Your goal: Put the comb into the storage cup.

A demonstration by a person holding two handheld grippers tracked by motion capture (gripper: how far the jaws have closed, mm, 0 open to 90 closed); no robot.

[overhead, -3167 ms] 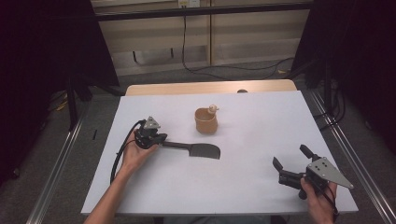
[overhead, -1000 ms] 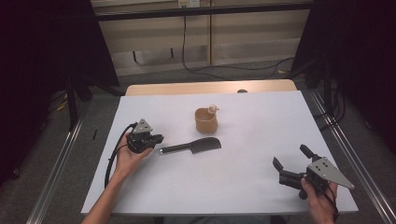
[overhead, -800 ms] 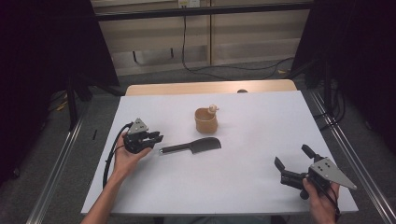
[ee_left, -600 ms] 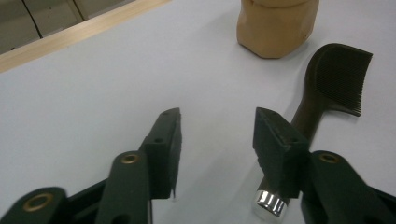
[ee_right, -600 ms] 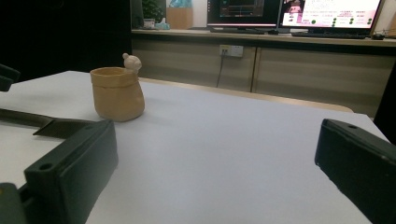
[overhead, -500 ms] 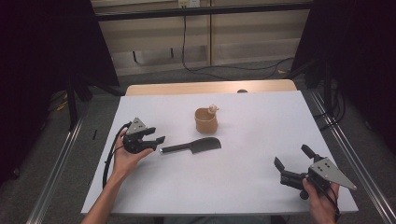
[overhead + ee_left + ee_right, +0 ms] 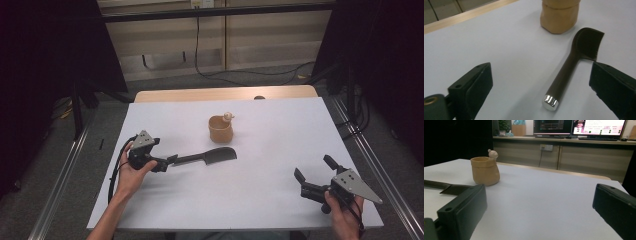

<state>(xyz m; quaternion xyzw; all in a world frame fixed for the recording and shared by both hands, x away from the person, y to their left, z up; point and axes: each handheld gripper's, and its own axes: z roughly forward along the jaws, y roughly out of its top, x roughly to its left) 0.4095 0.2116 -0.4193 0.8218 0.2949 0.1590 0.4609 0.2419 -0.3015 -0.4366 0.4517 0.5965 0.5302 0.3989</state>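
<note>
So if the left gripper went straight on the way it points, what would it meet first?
Most likely the comb: its silver handle end lies on the table between the open jaws of the left gripper.

White table (image 7: 280, 200): dark comb (image 7: 207, 158) at centre, tan cup (image 7: 220, 129) just behind it. Left gripper (image 7: 170, 161), jaws just opened, at comb's handle end. Right gripper (image 7: 314, 174) spread, near right.
</note>
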